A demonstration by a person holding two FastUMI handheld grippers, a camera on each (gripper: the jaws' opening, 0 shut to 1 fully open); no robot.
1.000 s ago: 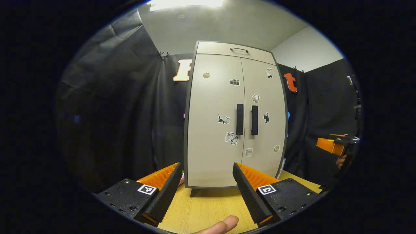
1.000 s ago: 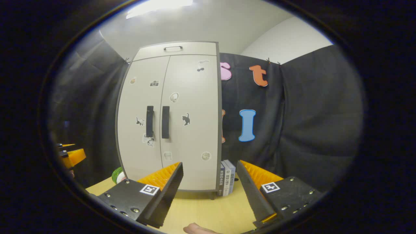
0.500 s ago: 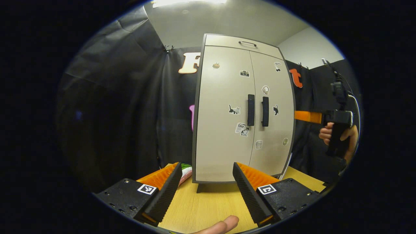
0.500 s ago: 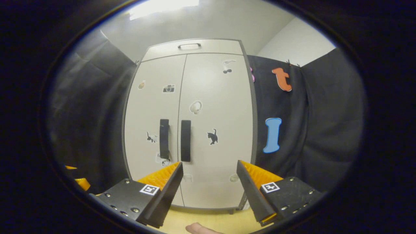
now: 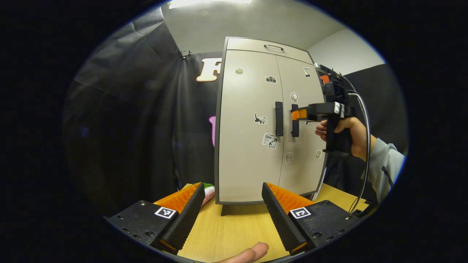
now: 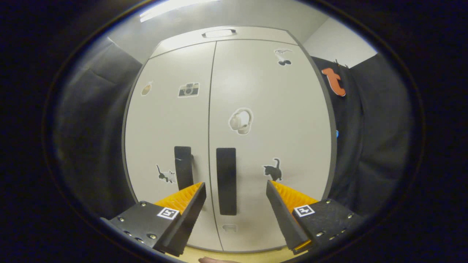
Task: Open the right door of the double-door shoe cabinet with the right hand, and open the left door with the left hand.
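**Both doors closed; right gripper at the right handle**

The shoe cabinet point(image 5: 268, 124) stands upright on a wooden table point(image 5: 234, 233), in front of the black cloth wall. Its left door point(image 5: 246, 128) and right door point(image 5: 301, 124) are both closed, meeting at a thin centre seam. A dark vertical bar is fixed on each side of that seam: the left handle point(image 5: 279, 118) and the right handle point(image 5: 294, 120). Small stickers are scattered over both doors, and a narrow panel with its own small handle point(image 5: 273, 46) runs across the top.

In the left gripper view, the left gripper point(image 5: 232, 215) sits low over the table, well apart from the cabinet, its fingers spread wide with nothing between them. A fingertip point(image 5: 252, 252) shows at the bottom edge. Farther off, a hand point(image 5: 347, 133) in a grey sleeve point(image 5: 385, 168) holds the right gripper point(image 5: 298, 114) level with its tip at the right handle; whether they touch cannot be told.

In the right gripper view, the right gripper point(image 6: 236, 215) is close to the doors, its fingers spread wide. The right handle point(image 6: 226, 180) appears between them, ungripped; the left handle point(image 6: 183, 167) lies just above the left finger.
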